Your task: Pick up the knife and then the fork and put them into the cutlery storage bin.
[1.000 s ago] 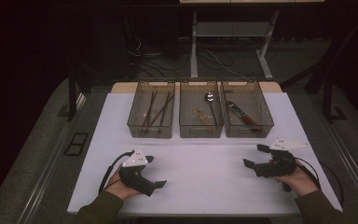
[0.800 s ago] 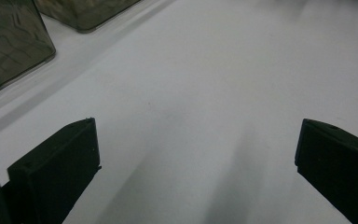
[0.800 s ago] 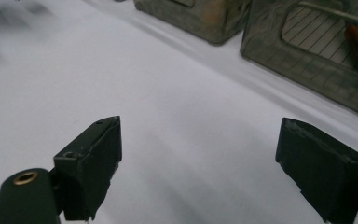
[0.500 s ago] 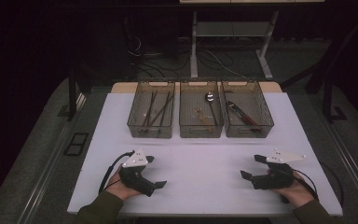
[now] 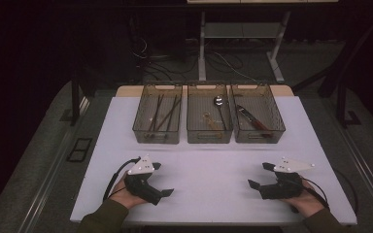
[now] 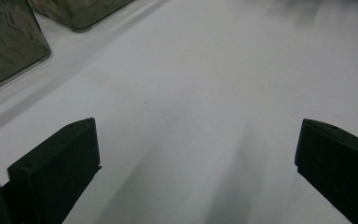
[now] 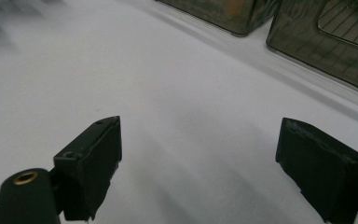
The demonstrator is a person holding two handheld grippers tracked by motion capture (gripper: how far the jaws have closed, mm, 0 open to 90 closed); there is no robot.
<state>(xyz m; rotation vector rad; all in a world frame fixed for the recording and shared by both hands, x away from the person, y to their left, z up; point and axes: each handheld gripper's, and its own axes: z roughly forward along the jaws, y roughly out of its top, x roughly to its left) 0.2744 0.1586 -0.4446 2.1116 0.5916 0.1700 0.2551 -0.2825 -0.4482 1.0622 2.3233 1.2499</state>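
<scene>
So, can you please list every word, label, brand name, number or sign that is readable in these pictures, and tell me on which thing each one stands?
None can be read in any view.
The three bins at the far side of the white table: no label visible.
Left gripper and right gripper: black jaws and grey plates carry no visible marking.
Utensils in the bins: too small and dark to show any print.

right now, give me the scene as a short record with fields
surface: white table
bins: three clear bins in a row at the far side
left bin: thin dark sticks
middle bin: spoon
right bin: dark-handled utensil
left tongs: open, empty, near the table's front edge
right tongs: open, empty, near the front edge
</scene>
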